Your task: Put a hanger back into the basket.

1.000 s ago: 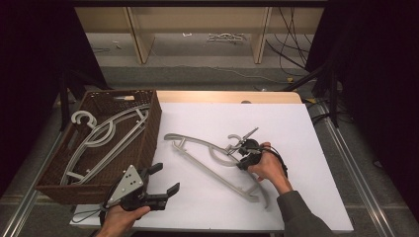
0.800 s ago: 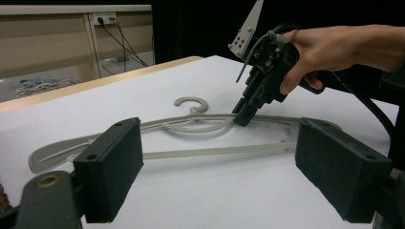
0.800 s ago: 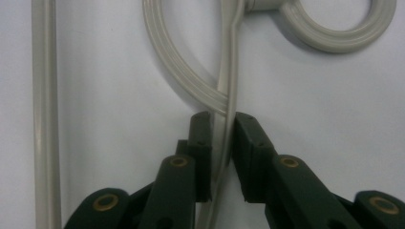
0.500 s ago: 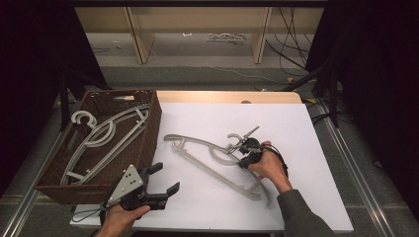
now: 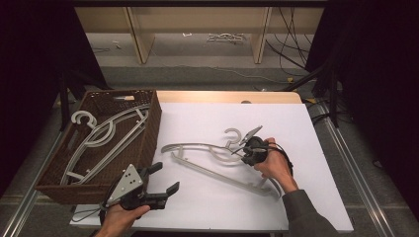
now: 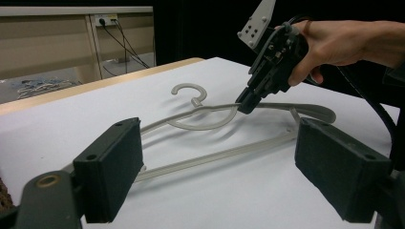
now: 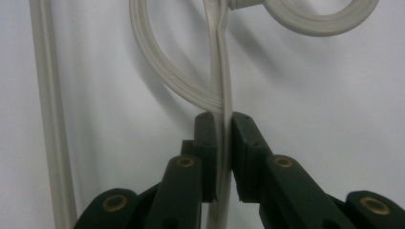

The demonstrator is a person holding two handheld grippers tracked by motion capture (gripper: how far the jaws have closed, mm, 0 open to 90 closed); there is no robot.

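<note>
The right tool (image 5: 242,148) sits just right of the middle of the high view, held in the person's right hand (image 5: 274,165). Its two black jaws are pressed together on a thin strip of the grey hanger (image 5: 207,157), close to the hook. In the right gripper view the strip runs straight up between the two jaws, and the hook curls across the top of the frame. In the left gripper view the same tool comes down from the upper right and its tip bites the hanger near the neck.

The hanger lies flat on the white desk (image 5: 316,128), in the middle of the high view. Its hook (image 5: 232,134) points toward the far side, and its long bar slants down to the right.

The left tool (image 5: 164,178) is at the lower left of the high view, in the person's left hand (image 5: 118,220). Its jaws are wide apart and hold nothing. It hangs over the desk, well apart from the hanger.

A brown basket (image 5: 150,131) stands at the left edge of the desk. More grey hangers (image 5: 106,133) lie inside it.
</note>
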